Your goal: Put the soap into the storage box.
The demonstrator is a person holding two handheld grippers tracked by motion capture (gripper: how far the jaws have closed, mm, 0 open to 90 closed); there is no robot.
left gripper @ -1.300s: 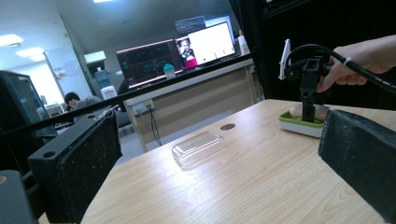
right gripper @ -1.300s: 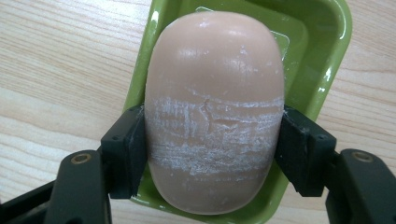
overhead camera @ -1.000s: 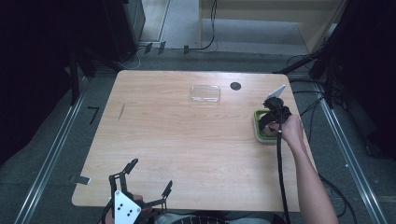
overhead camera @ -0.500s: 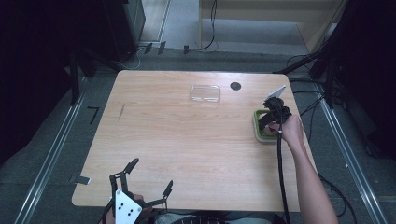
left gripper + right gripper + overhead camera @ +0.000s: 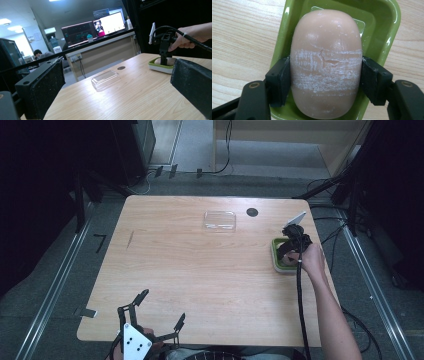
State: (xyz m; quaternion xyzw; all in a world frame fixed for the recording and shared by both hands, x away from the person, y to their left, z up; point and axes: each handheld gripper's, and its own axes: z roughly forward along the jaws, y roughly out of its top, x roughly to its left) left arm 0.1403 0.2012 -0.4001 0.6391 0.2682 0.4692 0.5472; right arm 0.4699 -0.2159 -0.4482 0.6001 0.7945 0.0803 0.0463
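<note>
Nothing is shifting between the earlier high views and now: both hands are holding their places, and the right gripper (image 5: 325, 75) is staying down in the green soap dish (image 5: 390, 32) at the right edge of the table (image 5: 200, 270). Its jaws are pressing on both flanks of the pinkish soap bar (image 5: 325, 62), which is sitting in the dish at the centre of the right gripper view. White scuff bands are crossing the bar where the pads are meeting it. The left gripper (image 5: 150, 320) is idling at the lower left of the high view, jaws standing wide apart and holding nothing. A clear plastic lid (image 5: 220, 220) is lying near the top centre of the table.

Risk, as judged: the bar is rounded and looks waxy, so it may be squirting out of the pads on lifting, or dragging the light dish along with it.
</note>
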